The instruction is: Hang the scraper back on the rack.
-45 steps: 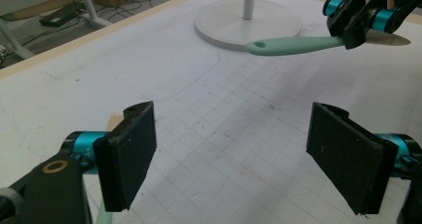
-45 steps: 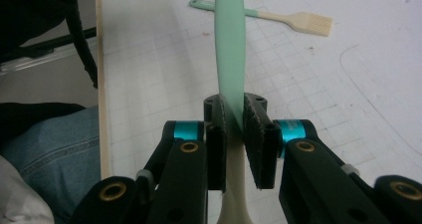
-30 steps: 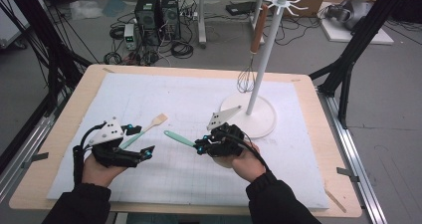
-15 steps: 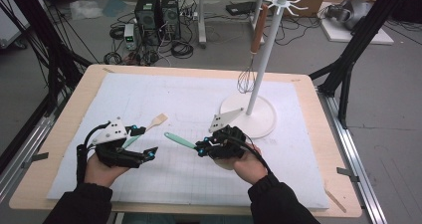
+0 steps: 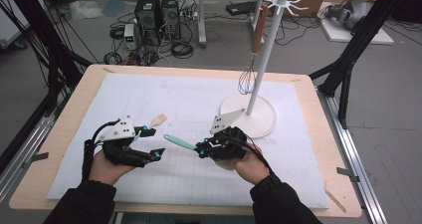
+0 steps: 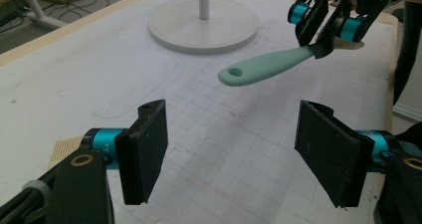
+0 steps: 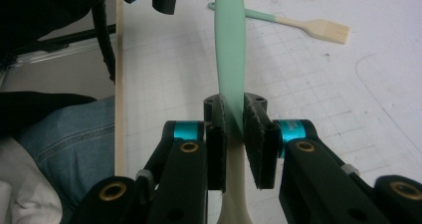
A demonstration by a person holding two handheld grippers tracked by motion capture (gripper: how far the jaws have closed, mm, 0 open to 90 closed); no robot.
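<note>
We see a mint-green silicone-handled spatula with a cream-coloured lower part (image 7: 230, 50) clamped in the right claw (image 5: 203, 151), its two black pads pressed tight on the handle where green meets cream. The handle juts out towards the left claw (image 5: 152, 143) and is carried above the white gridded mat (image 5: 189, 99) on the worktop (image 5: 318, 129); in the left gripper view its holed tip (image 6: 234, 74) hangs free in the air. The left claw stands apart, nothing between its pads, though its jaws have just been closing a little. It points at the handle's free end, near it but not touching.

Beyond the left claw a second tool, a pale wooden flat turner with a green handle (image 5: 158, 119), lies on the mat. Farther off stands a white utensil stand with a round base (image 5: 256, 115), and a wire whisk with what looks like a wooden handle (image 5: 247, 79) hangs from its hooks.
</note>
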